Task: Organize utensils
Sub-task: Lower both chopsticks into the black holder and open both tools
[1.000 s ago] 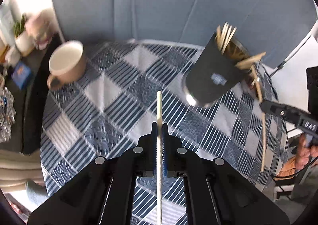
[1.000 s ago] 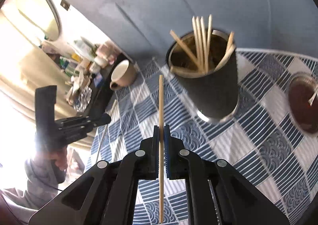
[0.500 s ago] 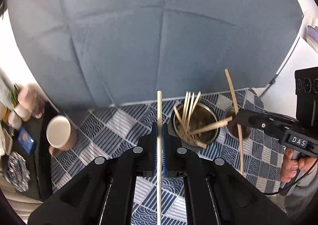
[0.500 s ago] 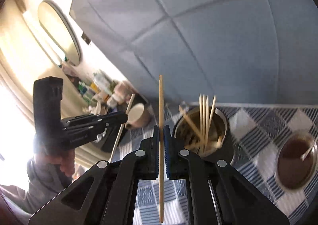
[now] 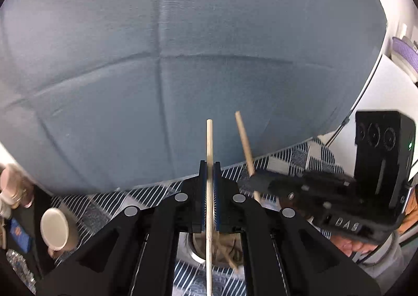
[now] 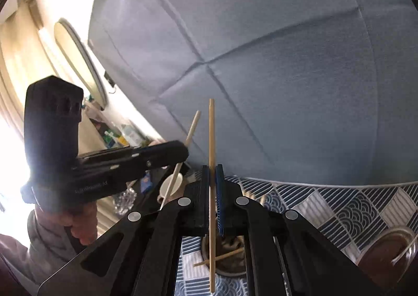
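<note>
both tongs [image 5: 209, 165] [image 6: 212, 169] clamp chopsticks [image 5: 209, 139] [image 6: 211, 126]

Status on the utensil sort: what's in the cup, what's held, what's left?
Done: several wooden chopsticks already lie in the dark metal-rimmed cup. In hand: the left gripper is shut on a pale wooden chopstick; the right gripper is shut on another wooden chopstick, both above the cup. Left: dropping both in.

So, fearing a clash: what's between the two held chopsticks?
Nothing: the left wrist view shows a bare gap between the left chopstick and right chopstick.
</note>
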Demonstrator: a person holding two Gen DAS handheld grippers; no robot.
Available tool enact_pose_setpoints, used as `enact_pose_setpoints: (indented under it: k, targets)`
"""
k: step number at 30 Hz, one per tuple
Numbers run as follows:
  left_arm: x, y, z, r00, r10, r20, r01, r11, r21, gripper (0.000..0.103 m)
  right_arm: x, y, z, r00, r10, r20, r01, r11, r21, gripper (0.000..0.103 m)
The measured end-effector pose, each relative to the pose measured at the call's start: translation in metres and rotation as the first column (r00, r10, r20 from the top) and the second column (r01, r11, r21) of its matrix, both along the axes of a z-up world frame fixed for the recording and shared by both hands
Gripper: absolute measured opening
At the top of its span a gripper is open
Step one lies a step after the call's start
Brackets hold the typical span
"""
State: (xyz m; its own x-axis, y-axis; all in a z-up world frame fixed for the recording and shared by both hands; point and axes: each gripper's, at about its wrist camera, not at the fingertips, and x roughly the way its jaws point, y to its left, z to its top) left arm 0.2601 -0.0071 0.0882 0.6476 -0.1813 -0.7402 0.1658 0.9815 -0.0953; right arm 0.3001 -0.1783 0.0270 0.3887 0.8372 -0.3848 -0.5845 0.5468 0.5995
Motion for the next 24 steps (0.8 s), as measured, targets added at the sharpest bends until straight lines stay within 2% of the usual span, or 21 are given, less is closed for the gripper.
enact_pose_setpoints:
  k: [3, 6, 8, 10, 12, 16, 20, 24]
  targets:
    - [0.007, -0.002, -0.005, 0.995, -0.011, 0.098, 0.011, 1.000, 0.004, 0.005, 0.009, -0.005, -0.009, 1.000, -0.025, 0.005, 0.025, 0.999, 0.029, 0.005]
    - [0.008, 0.001, -0.017, 0.985, -0.025, 0.171, 0.037, 0.997, -0.068, 0.005, 0.018, -0.010, -0.016, 0.998, -0.055, 0.014, 0.054, 0.997, 0.064, 0.005]
    - [0.010, 0.006, -0.031, 0.985, -0.024, 0.171, 0.043, 0.993, -0.107, 0.005, 0.022, -0.011, -0.021, 0.997, -0.069, 0.016, 0.068, 0.995, 0.067, 0.005]
    - [0.009, 0.007, -0.042, 0.984, -0.023, 0.177, 0.042, 0.994, -0.104, 0.005, 0.025, -0.009, -0.028, 0.998, -0.061, 0.006, 0.060, 0.996, 0.068, 0.005]
    - [0.006, 0.011, -0.053, 0.984, -0.043, 0.175, 0.067, 0.989, -0.134, 0.005, 0.024, -0.005, -0.036, 0.999, -0.051, -0.004, 0.051, 0.998, 0.044, 0.005]
    - [0.003, 0.018, -0.069, 0.990, -0.044, 0.136, 0.065, 0.986, -0.152, 0.005, 0.018, -0.001, -0.045, 1.000, -0.027, -0.014, 0.027, 0.999, 0.042, 0.005]
    - [0.000, 0.029, -0.075, 0.993, -0.018, 0.121, 0.040, 0.982, -0.182, 0.005, 0.012, 0.001, -0.045, 1.000, -0.022, -0.006, 0.022, 1.000, 0.020, 0.007]
    - [-0.011, 0.039, -0.072, 0.991, 0.011, 0.132, 0.012, 0.986, -0.169, 0.005, 0.005, 0.000, -0.038, 0.999, -0.037, 0.024, 0.037, 0.999, -0.003, 0.009]
